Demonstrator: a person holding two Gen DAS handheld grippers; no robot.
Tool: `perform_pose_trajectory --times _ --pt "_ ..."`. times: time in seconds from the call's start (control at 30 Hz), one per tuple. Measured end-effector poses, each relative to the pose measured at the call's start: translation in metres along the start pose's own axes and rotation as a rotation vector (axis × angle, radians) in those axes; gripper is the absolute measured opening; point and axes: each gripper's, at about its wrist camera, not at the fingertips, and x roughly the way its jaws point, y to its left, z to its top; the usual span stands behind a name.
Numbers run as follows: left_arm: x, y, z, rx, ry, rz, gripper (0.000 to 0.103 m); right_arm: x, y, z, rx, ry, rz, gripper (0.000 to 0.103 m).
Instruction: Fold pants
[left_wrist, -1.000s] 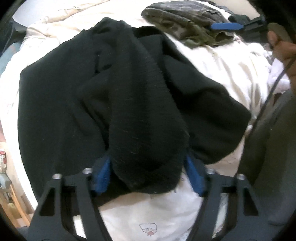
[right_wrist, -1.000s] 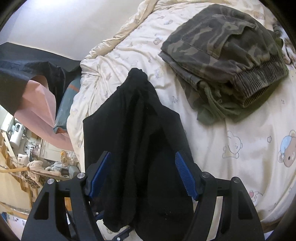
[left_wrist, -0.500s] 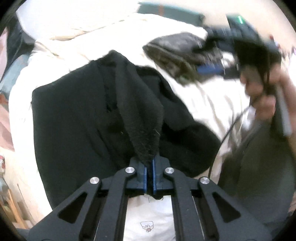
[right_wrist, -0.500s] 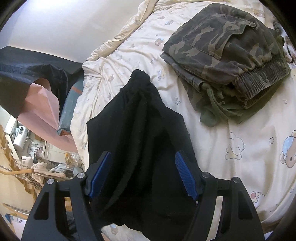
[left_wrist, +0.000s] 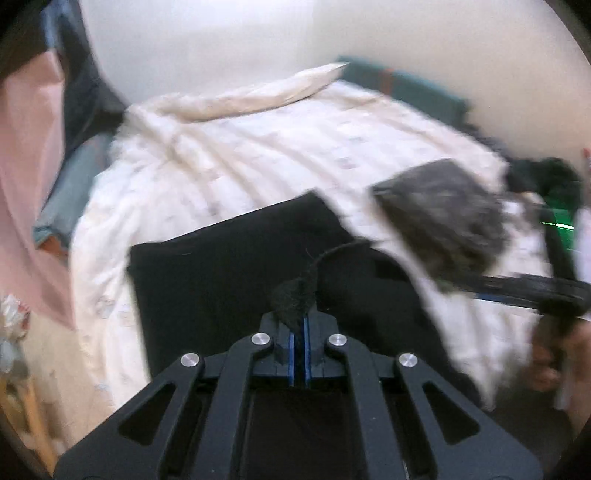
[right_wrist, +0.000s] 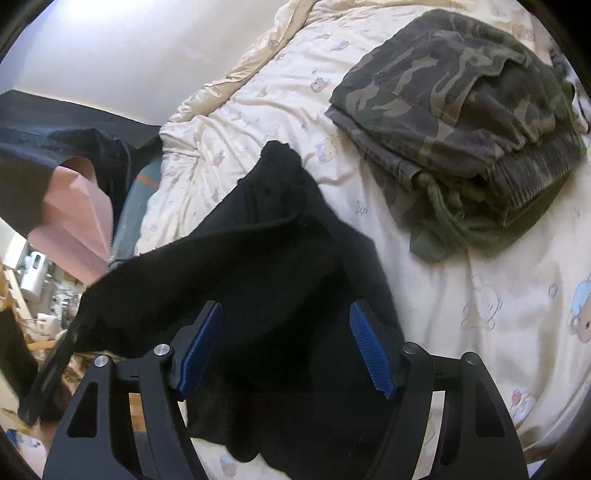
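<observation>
Closest to me, at the near edge of the bed, the left gripper (left_wrist: 300, 328) has its blue pads pressed together on a bunched tuft of the black pants (left_wrist: 229, 273), pinching the cloth so that a ridge of it rises up off the bedding toward the fingers. Beside it, the right gripper (right_wrist: 286, 347) hangs over the same garment with its jaws standing wide; its ribbed blue pads (right_wrist: 371, 350) sit either side of the dark fabric without pressing on it. From that side the black pants (right_wrist: 280, 258) drape in a loose heap, one flap lifted and stretched off toward the left, the lower part spilling over the mattress edge. Under everything is the cream quilt (right_wrist: 498, 295), printed with little bears and rumpled into soft folds. Further on, up and to the right, a pair of camouflage trousers (right_wrist: 454, 92) lies already folded into a thick pad, its ribbed cuff and drawstring turned toward the near side, well apart from the black pair. Off to the left of the bed a pink sheet (right_wrist: 77, 218) hangs beside some dark cloth, and behind it all stands the pale wall (left_wrist: 221, 40)
</observation>
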Motion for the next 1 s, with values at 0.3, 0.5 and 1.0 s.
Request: perform_pose_trajectory --times 0.3,0.5,1.0 --pt "0.122 0.08 -0.017 -0.11 0.156 0.138 0.002 0.048 0.037 0.062 -0.228 0.056 -0.207 0.074" --pt "0.154 0.098 -0.041 -0.158 0.209 0.09 0.002 0.135 0.06 0.117 -0.487 0.224 -0.381 0.072" --pt "0.124 0.111 -0.031 -0.252 0.122 -0.126 0.002 0.158 0.067 0.128 -0.694 0.223 -0.231 0.002"
